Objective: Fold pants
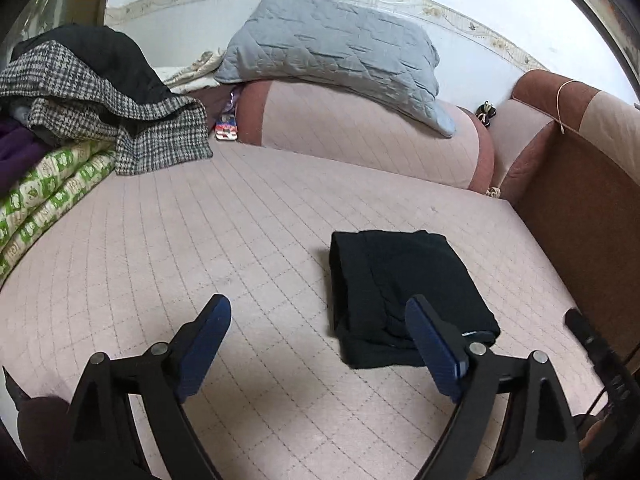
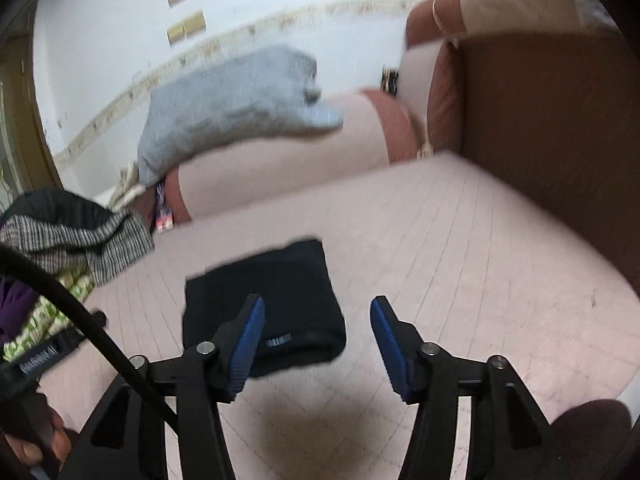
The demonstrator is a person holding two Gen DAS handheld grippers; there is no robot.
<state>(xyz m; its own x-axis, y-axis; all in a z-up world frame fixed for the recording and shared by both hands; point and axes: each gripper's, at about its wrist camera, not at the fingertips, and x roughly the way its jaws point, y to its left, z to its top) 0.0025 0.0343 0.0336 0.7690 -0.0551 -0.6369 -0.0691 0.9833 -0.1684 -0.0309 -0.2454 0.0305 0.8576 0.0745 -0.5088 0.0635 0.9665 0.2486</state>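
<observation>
The black pants (image 1: 404, 288) lie folded into a compact rectangle on the pink quilted bed cover (image 1: 240, 240). In the right wrist view the pants (image 2: 280, 292) sit just ahead and left. My left gripper (image 1: 320, 320) is open and empty, hovering above the bed, its right finger over the pants' near edge. My right gripper (image 2: 318, 316) is open and empty, held above the bed with its left finger over the pants' near right corner. The right wrist view is motion-blurred.
A pile of clothes with a houndstooth garment (image 1: 112, 120) and a green-patterned blanket (image 1: 48, 196) sits at the left. A grey pillow (image 1: 332, 52) rests on the pink bolster (image 1: 360, 136) at the back. A brown headboard panel (image 1: 580, 208) stands at the right.
</observation>
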